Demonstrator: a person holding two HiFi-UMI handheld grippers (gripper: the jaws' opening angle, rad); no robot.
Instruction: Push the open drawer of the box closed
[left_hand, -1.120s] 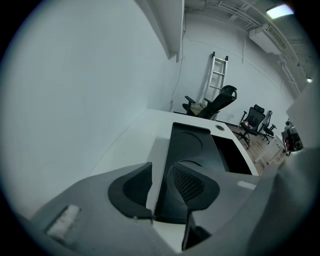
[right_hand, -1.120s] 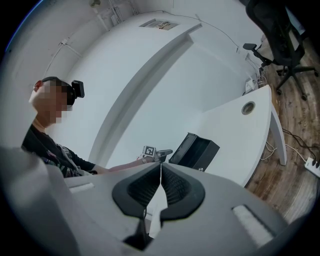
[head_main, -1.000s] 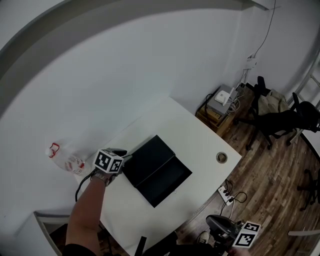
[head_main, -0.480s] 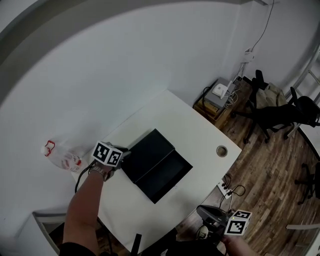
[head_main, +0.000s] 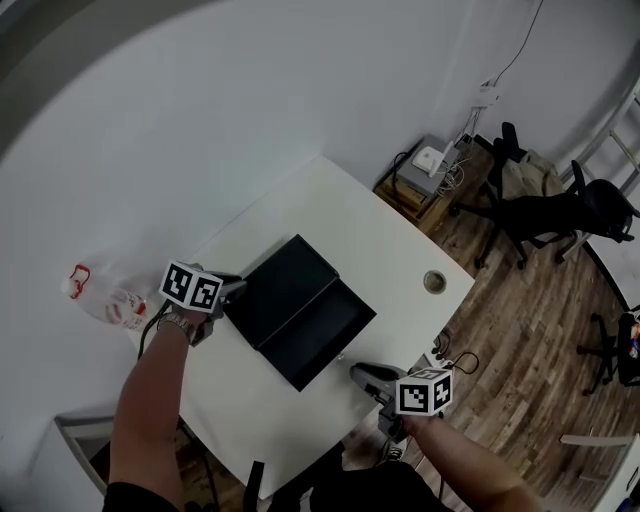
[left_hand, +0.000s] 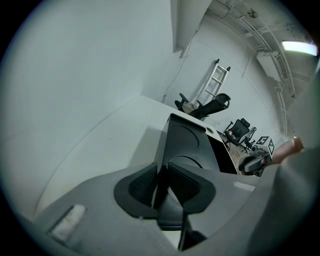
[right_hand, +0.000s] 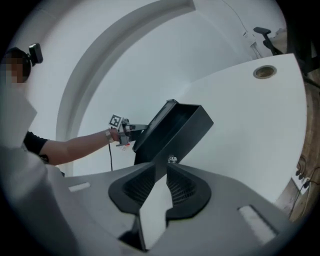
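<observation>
A black box (head_main: 283, 288) lies on the white table (head_main: 370, 245), its open drawer (head_main: 325, 338) pulled out toward the near right edge. My left gripper (head_main: 232, 288) is at the box's far left end. In the left gripper view its jaws (left_hand: 161, 182) are closing, with the box's edge (left_hand: 187, 135) between the pads and filling the gap. My right gripper (head_main: 358, 372) hovers just off the drawer's front. Its jaws (right_hand: 159, 182) are opening with nothing between them, and the drawer's small knob (right_hand: 172, 160) is right ahead.
A plastic bottle with a red cap (head_main: 100, 300) lies left of the box by the wall. A round cable hole (head_main: 433, 281) is near the table's right edge. Beyond are a low cabinet (head_main: 425, 175), office chairs (head_main: 560, 215) and a power strip (head_main: 440, 360) on the wood floor.
My right gripper has come up from the lower right to the drawer's front, and its jaws have parted. The left gripper has stayed at the box's end.
</observation>
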